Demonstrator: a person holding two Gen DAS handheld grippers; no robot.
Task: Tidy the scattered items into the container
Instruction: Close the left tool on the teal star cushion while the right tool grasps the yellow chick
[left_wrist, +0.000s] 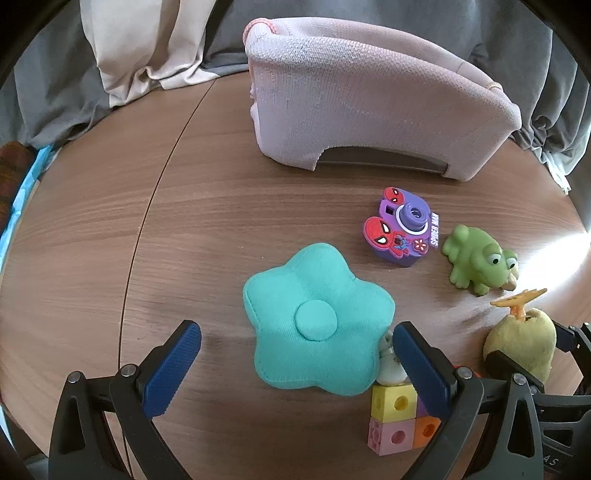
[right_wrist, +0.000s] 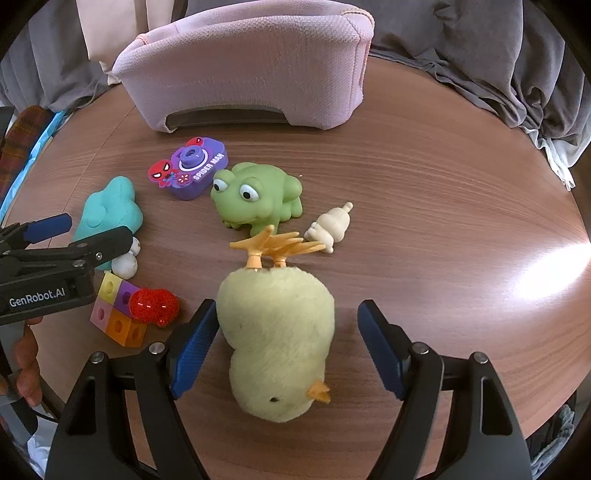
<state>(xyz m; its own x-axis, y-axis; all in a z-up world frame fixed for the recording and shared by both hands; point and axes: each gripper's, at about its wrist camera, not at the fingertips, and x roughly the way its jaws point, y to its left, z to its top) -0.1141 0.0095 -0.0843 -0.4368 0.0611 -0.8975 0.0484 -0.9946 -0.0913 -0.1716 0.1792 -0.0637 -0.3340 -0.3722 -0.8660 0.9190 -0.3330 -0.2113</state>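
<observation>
Right gripper (right_wrist: 286, 347) sat spread around the plush chick (right_wrist: 275, 343); left gripper (left_wrist: 295, 354) spread over the teal flower cushion (left_wrist: 317, 317).

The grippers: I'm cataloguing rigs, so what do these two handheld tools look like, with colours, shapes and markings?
Both look alike. The left gripper and right gripper each have two black, angular arms with triangular cut-outs and silver pivot bolts, ending in blue ribbed pads. In the right wrist view, the left gripper's black body bears white "GenRobot.AI" lettering. No cables or sleeves show; of the hand only bare fingers show.
</observation>
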